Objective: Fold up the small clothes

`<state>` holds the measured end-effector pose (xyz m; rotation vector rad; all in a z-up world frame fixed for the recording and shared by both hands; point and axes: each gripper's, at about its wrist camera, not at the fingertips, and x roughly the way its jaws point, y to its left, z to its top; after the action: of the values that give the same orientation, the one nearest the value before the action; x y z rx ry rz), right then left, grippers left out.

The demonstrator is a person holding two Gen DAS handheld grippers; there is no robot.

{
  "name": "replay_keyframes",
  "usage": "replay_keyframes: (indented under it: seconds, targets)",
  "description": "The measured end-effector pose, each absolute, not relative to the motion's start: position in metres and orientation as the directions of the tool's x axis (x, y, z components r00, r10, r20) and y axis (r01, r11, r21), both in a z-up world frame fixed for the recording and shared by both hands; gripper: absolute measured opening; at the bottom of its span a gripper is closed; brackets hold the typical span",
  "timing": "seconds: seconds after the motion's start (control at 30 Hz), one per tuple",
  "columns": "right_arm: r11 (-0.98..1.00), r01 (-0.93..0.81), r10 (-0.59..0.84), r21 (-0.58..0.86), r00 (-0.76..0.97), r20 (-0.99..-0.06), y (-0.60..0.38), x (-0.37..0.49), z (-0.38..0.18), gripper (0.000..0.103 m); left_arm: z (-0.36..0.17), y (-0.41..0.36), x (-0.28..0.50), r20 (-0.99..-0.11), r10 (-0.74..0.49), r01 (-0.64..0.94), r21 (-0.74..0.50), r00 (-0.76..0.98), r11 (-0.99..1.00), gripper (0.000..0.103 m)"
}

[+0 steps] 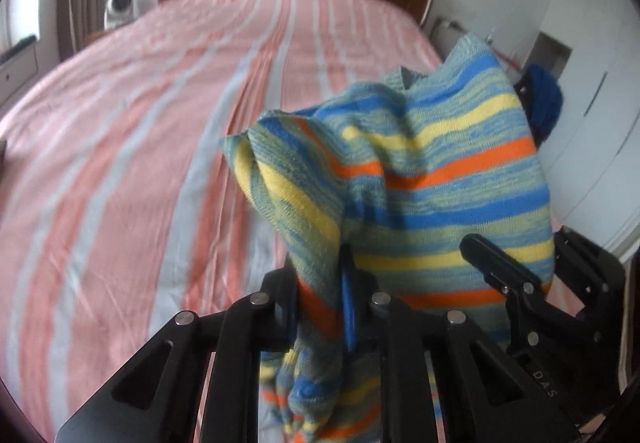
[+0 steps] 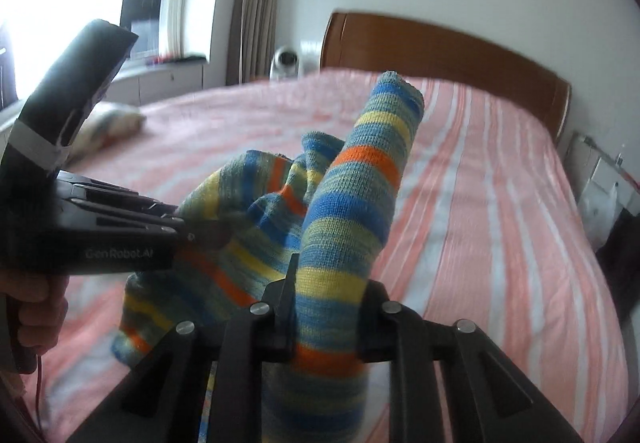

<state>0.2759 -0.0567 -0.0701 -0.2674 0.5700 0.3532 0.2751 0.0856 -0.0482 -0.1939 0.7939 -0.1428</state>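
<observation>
We held the knit (image 1: pixel 420 171) in the air above the bed (image 1: pixel 140 131), pinched at two places, and none of it that we could see touched the sheet.

Our left gripper (image 1: pixel 320 307) had its jaws clamped on a bunched fold, with cloth rising ahead of the fingers and a tail hanging below them. Our right gripper (image 2: pixel 326 317) was clamped on a rolled, tube-like part whose long axis ran straight out along the fingers and stood up toward the headboard (image 2: pixel 440 47). The rest of the knit sagged leftward from that tube to the left gripper, which came in from the left of the right camera, so the slack span lay between the two grips, with the bed under it and open sheet ahead. We judged that the coming move turned on this: both hands were equally engaged, and the cloth had to be spread along the line between them before it could go down flat.

We could not tell what garment it was, nor find hem or edges in the bunching. The lower end was cut off behind the gripper bodies. Both views were blurred.
</observation>
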Motion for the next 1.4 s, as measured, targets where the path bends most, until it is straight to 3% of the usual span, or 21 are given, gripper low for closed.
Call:
replay_keyframes:
  seconds: [0.07, 0.13, 0.17, 0.2, 0.23, 0.27, 0.5, 0.63, 0.77, 1.4]
  targets:
    - [0.922, -0.370, 0.255, -0.113, 0.800, -0.543, -0.063, 0.272, -0.055, 0.021, -0.042, 0.076, 0.279, -0.690, -0.192, 0.059, -0.212, 0.698, 0.976, 0.022]
    - [0.941, -0.333, 0.237, -0.066, 0.784, -0.574, -0.075, 0.282, -0.053, 0.027, -0.049, 0.066, 0.292, -0.720, -0.125, 0.028, -0.146, 0.683, 0.989, 0.044]
    - [0.948, -0.313, 0.220, -0.051, 0.766, -0.604, -0.080, 0.289, -0.057, 0.051, -0.056, 0.063, 0.295, -0.731, -0.076, 0.002, -0.101, 0.678, 0.995, 0.070]
    - [0.961, -0.268, 0.160, -0.072, 0.747, -0.645, -0.090, 0.296, -0.065, 0.086, -0.062, 0.062, 0.291, -0.733, -0.024, -0.027, -0.058, 0.680, 0.998, 0.083]
    - [0.969, -0.227, 0.106, -0.098, 0.740, -0.664, -0.101, 0.299, -0.071, 0.098, -0.066, 0.064, 0.280, -0.727, 0.004, -0.044, -0.036, 0.687, 0.998, 0.083]
    - [0.975, -0.188, 0.060, -0.120, 0.740, -0.670, -0.110, 0.296, -0.074, 0.102, -0.070, 0.062, 0.267, -0.715, 0.025, -0.051, -0.014, 0.699, 0.999, 0.083]
    - [0.955, -0.115, -0.096, -0.275, 0.755, -0.648, -0.141, 0.216, -0.067, 0.103, -0.052, 0.031, 0.182, -0.611, 0.117, -0.055, 0.120, 0.783, 0.991, 0.102]
    - [0.954, -0.087, -0.124, -0.287, 0.757, -0.642, -0.149, 0.179, -0.053, 0.103, -0.025, 0.007, 0.144, -0.552, 0.124, -0.060, 0.133, 0.824, 0.989, 0.103]
    - [0.953, -0.074, -0.138, -0.295, 0.758, -0.637, -0.148, 0.147, -0.039, 0.103, -0.012, -0.016, 0.123, -0.533, 0.216, -0.125, 0.201, 0.818, 0.972, 0.103]
    - [0.967, -0.056, -0.121, -0.249, 0.759, -0.639, -0.155, 0.091, -0.013, 0.103, -0.004, -0.025, 0.092, -0.573, 0.242, -0.187, 0.154, 0.783, 0.970, 0.103]
